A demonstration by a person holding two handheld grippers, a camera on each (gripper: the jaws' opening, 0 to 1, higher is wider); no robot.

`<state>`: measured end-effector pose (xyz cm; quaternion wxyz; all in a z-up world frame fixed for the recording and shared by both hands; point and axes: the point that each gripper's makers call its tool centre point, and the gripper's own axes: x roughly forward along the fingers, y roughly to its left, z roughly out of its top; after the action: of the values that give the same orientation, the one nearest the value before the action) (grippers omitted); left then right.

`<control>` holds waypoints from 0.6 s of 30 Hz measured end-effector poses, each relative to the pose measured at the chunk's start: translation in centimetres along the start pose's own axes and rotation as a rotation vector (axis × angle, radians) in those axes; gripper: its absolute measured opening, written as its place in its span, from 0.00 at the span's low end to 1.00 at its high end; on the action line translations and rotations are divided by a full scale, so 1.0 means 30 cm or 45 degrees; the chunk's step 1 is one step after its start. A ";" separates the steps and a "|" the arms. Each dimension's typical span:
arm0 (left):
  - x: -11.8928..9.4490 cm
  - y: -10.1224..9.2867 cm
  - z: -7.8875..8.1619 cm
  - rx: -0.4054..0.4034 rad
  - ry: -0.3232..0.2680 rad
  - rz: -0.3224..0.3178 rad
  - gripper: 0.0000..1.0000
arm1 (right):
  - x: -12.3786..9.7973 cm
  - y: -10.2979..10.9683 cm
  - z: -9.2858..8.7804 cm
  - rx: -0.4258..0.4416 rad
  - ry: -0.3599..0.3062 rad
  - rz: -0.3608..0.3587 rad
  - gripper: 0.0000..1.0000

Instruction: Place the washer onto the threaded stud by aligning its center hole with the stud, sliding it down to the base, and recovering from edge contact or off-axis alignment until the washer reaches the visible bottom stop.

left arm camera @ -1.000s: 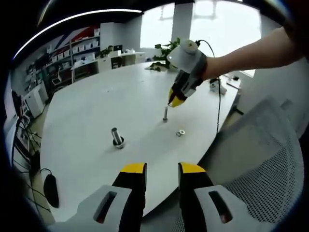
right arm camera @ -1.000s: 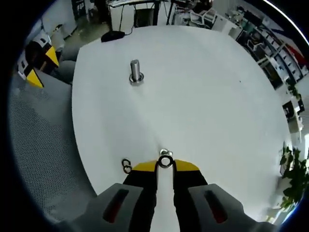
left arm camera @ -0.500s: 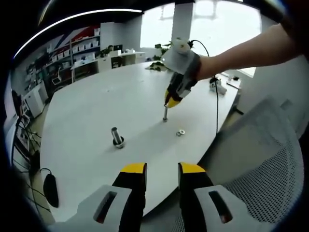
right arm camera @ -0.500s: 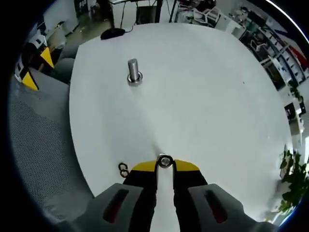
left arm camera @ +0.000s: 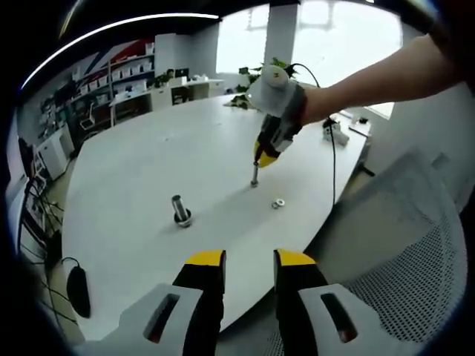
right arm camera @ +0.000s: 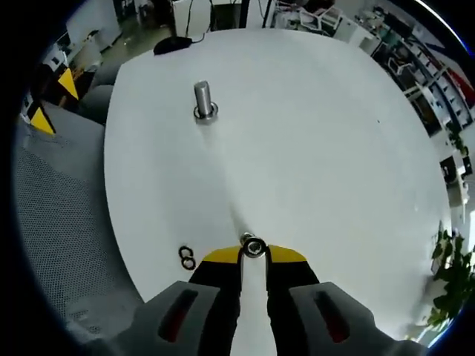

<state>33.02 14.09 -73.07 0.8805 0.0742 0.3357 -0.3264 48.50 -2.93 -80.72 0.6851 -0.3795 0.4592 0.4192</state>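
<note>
A thin threaded stud stands upright on the white table. My right gripper, held by a person's hand, hovers right over its top. In the right gripper view my right gripper is shut on a small steel washer at its yellow tips, and the stud's top shows just beside the washer. Whether they touch I cannot tell. My left gripper is low at the table's near edge, open, with nothing between its jaws.
A thicker stud with a base collar stands apart to the side. Two loose washers lie by the thin stud. A mesh chair stands beside the table. A dark mouse lies at the table's edge.
My right gripper has come a little lower and closer over the thin stud with the washer still in it. The left gripper has stayed still.
</note>
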 end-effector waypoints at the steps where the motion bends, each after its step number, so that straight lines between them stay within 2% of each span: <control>1: 0.002 0.000 0.000 -0.001 0.002 -0.001 0.24 | 0.001 0.001 0.000 0.004 0.000 0.003 0.13; 14: 0.003 0.000 -0.008 0.001 0.019 0.003 0.23 | 0.076 0.002 -0.020 0.007 0.043 0.039 0.13; 18: 0.002 0.003 -0.008 -0.005 0.018 0.007 0.23 | 0.110 0.005 -0.035 0.038 0.060 0.059 0.13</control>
<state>32.98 14.23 -73.31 0.8792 0.0756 0.3424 -0.3226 48.78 -3.09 -84.18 0.6699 -0.3683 0.4900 0.4190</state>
